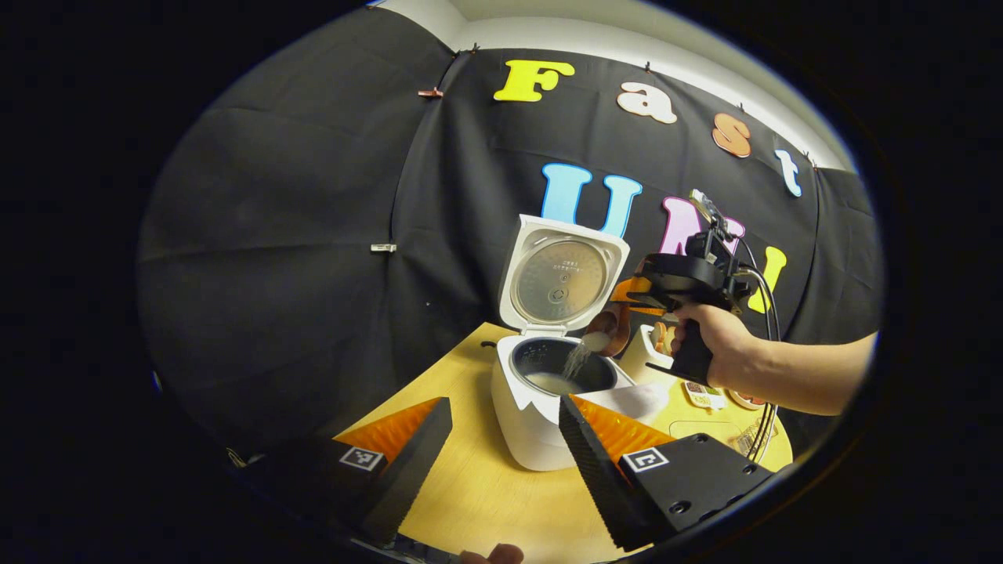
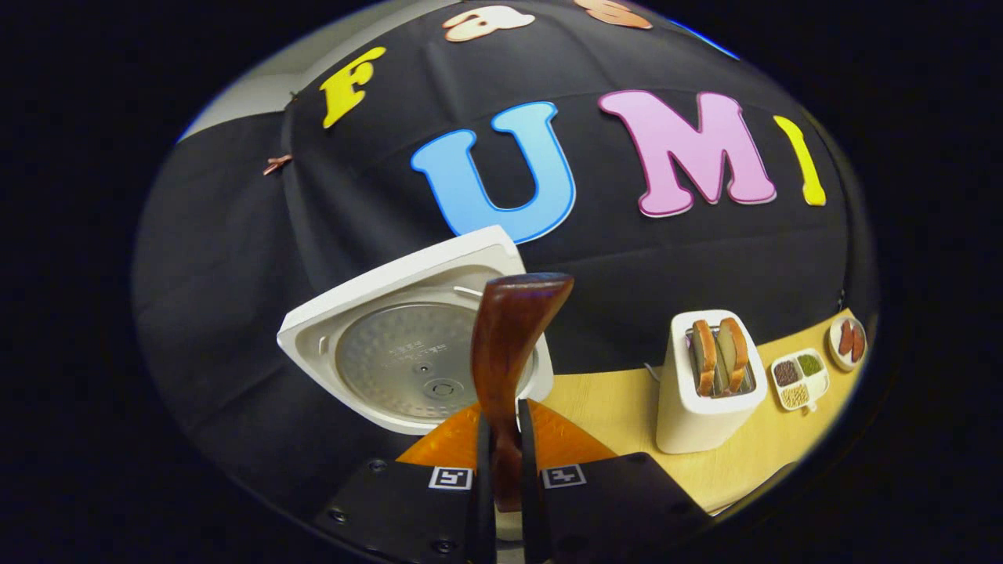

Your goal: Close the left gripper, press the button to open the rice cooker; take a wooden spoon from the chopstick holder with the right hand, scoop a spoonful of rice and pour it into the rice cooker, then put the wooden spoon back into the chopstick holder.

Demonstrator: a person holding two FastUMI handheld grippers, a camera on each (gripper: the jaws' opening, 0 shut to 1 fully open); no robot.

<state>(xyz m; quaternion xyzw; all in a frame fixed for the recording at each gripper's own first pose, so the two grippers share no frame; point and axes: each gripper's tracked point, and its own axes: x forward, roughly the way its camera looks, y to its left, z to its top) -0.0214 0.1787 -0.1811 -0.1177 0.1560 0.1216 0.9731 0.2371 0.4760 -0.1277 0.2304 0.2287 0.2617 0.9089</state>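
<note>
Clearly the pour was under way: in the left gripper view a thin stream of white rice [image 1: 577,359] fell from the bowl of the dark reddish-brown wooden spoon [image 1: 603,337] into the dark inner pot of the white rice cooker [image 1: 541,423], whose lid [image 1: 560,274] stood upright behind the pot. The right gripper [image 2: 501,470] had its two fingers clamped together on the spoon's handle, low on the shaft, with the rest of the wooden spoon [image 2: 509,345] rising in front of the cooker's lid [image 2: 407,352]. The left gripper [image 1: 501,439] hung in front of the cooker with its fingers spread apart, holding nothing.

By my judgement the spoon was light, stiff and smoothly finished, so it could twist in the grip; the hold low on the handle gave long reach but little control of roll, and a firm squeeze seemed wise. Loose rice would spill easily over the pot's rim.

Beside the cooker, on the far side from the left gripper, a white holder [image 1: 654,352] stood close, partly hidden by the hand [image 1: 721,345]; whether it was the chopstick holder I could not tell. A white toaster with bread slices [image 2: 709,384] stood well apart from the cooker's lid, with bare yellow wooden tabletop [image 2: 611,415] between them. The upright lid limited room behind the pot; above the pot was open.
</note>
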